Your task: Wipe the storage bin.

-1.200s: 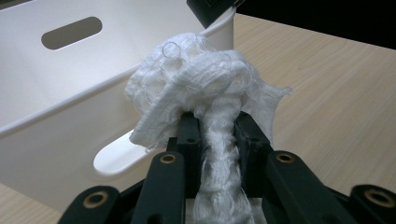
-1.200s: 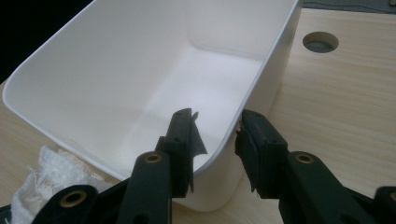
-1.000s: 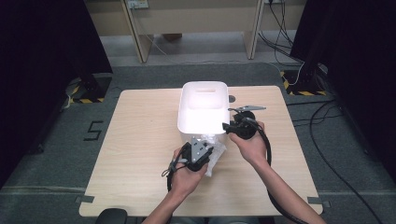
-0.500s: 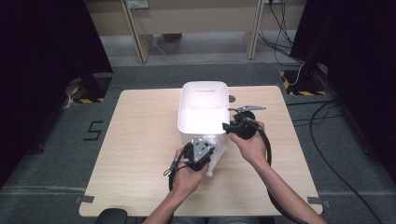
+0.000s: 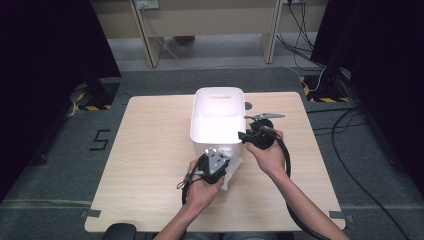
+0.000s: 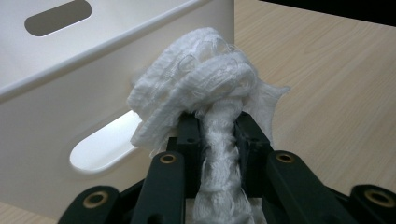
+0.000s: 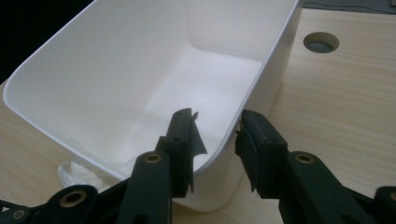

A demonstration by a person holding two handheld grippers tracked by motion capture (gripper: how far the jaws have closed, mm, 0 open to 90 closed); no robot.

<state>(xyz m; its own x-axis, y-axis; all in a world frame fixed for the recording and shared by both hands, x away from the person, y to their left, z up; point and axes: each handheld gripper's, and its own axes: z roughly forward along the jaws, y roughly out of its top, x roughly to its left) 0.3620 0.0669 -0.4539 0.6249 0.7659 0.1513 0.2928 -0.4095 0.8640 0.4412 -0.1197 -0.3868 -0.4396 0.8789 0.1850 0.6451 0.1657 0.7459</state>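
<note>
My left tongs point(image 6: 218, 140) are clamped on a white, frayed, bunched cloth point(image 6: 205, 88), held just beside the white bin's point(image 6: 93, 74) near wall above the table point(image 5: 150, 165). My right tongs point(image 7: 215, 135) straddle the bin's rim, one jaw inside, one outside; whether they pinch it I cannot tell.
</note>
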